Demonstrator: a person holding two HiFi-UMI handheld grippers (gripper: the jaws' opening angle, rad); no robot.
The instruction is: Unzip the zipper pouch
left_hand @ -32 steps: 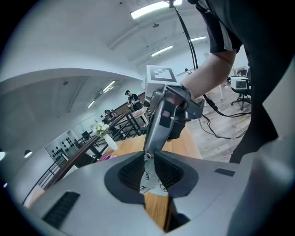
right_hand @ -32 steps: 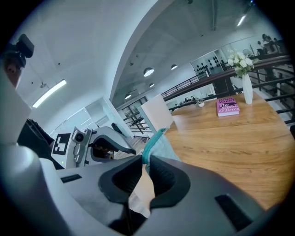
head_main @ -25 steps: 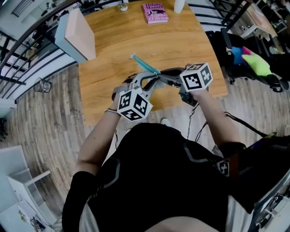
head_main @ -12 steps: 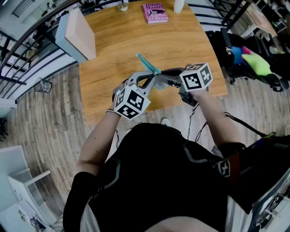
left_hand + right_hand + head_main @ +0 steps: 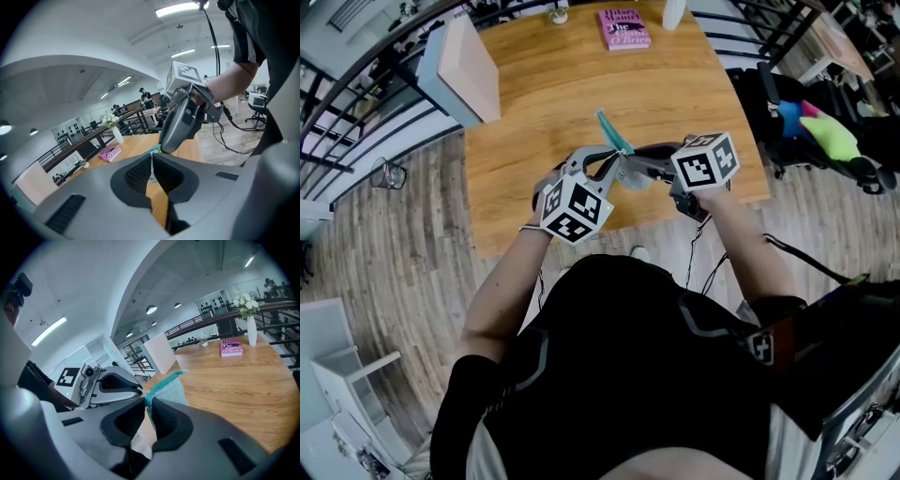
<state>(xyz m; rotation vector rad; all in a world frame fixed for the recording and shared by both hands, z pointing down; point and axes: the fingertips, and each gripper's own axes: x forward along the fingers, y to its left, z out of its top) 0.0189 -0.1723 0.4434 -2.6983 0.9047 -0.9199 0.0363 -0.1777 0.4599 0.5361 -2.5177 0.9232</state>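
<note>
- Above the near edge of the wooden table (image 5: 534,103), the zipper pouch (image 5: 613,137) is held up in the air between the two grippers and touches no surface.
- Its free end has swung a little to the right in the head view over the last second, so the teal zip edge now points more steeply up and away.
- The left gripper (image 5: 151,159) has just pinched fully together. A thin pale tab sits between its pads, most likely the zipper pull (image 5: 151,171).
- The right gripper (image 5: 147,405) is clamped narrowly on the pouch's near end, with pale fabric bunched between its jaws.
- Both grips look set, so drawing the pull along the zip can probably begin. The stretch of zip that shows seems unopened.
- The pouch is soft, pale mint cloth with a darker teal zip band running out past the jaws — limp enough that it will likely need tension from the right side.
- Well behind, a pink book (image 5: 622,26) lies at the table's far edge.
</note>
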